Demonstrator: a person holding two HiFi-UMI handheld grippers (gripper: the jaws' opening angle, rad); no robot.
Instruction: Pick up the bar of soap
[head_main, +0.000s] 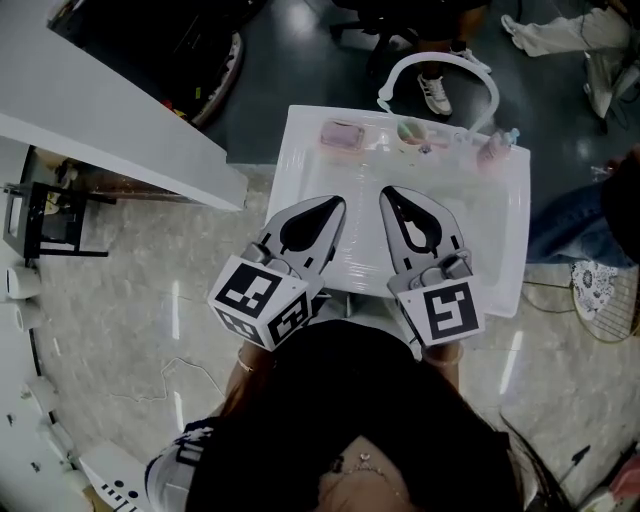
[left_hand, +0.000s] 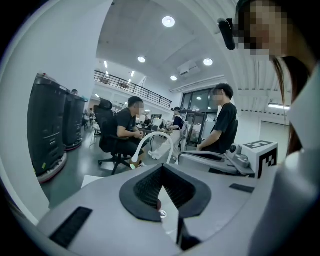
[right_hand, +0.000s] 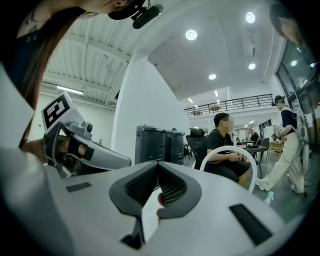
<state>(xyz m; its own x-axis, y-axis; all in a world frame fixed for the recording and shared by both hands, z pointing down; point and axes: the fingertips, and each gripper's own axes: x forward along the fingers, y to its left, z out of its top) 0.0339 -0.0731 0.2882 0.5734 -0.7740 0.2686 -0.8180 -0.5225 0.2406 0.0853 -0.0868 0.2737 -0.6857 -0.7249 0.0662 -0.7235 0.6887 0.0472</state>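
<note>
**Both claws closed, soap not gripped**

Head view: left gripper (head_main: 336, 205) and right gripper (head_main: 389, 194) are side by side over the white table (head_main: 500, 270). The pink bar of soap (head_main: 342, 133) lies at the table's far edge, well apart from both.
Left gripper view: jaws together, nothing between.
Right gripper view: jaws together, empty.

The pale pink bar of soap (head_main: 342, 133) lies flat near the far-left corner of the white table (head_main: 497, 255).
</note>
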